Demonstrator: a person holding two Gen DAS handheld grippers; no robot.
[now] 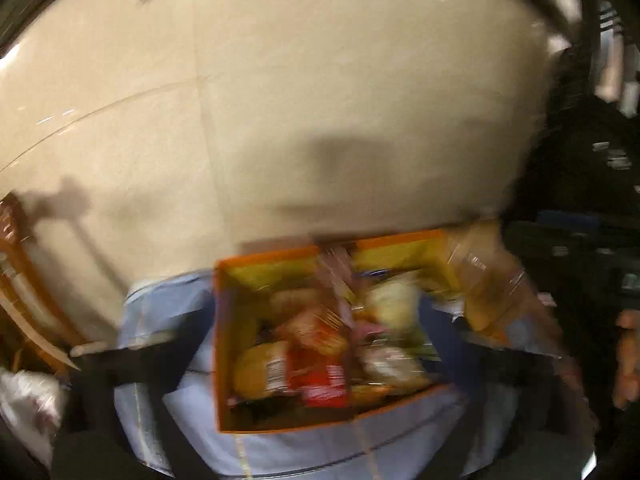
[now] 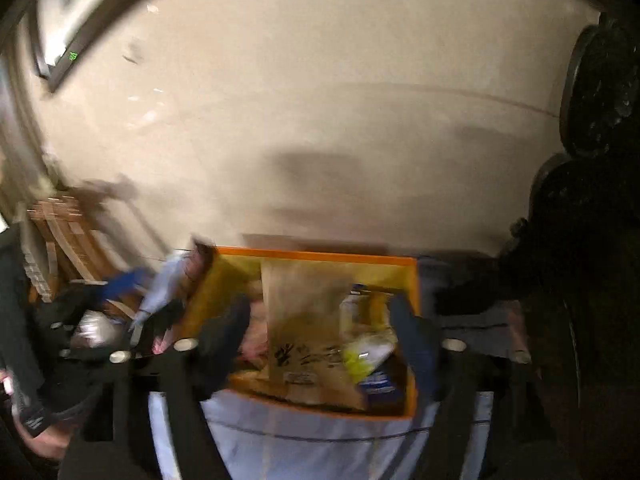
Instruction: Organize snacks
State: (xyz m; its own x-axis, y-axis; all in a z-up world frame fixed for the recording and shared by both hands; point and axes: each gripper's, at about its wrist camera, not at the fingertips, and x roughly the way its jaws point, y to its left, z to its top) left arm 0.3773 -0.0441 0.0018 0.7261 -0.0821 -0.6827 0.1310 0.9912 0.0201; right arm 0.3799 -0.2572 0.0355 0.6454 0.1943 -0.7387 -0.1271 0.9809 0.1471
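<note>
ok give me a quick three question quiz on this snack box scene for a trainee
1. True or false: the orange box is empty.
2. What does the box rest on? A) bare wood B) a light blue cloth C) a metal tray
3. Fill in: in the right wrist view, a tall ____ paper bag stands in the box.

Key: 1 false, it holds snack packets such as a red packet. 2 B. 3 brown.

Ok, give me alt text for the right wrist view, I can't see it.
An orange box packed with snack bags, a tall brown paper bag among them, sits on a pale blue cloth. The open right tool hangs above it, holding nothing; the picture is blurred.
</note>
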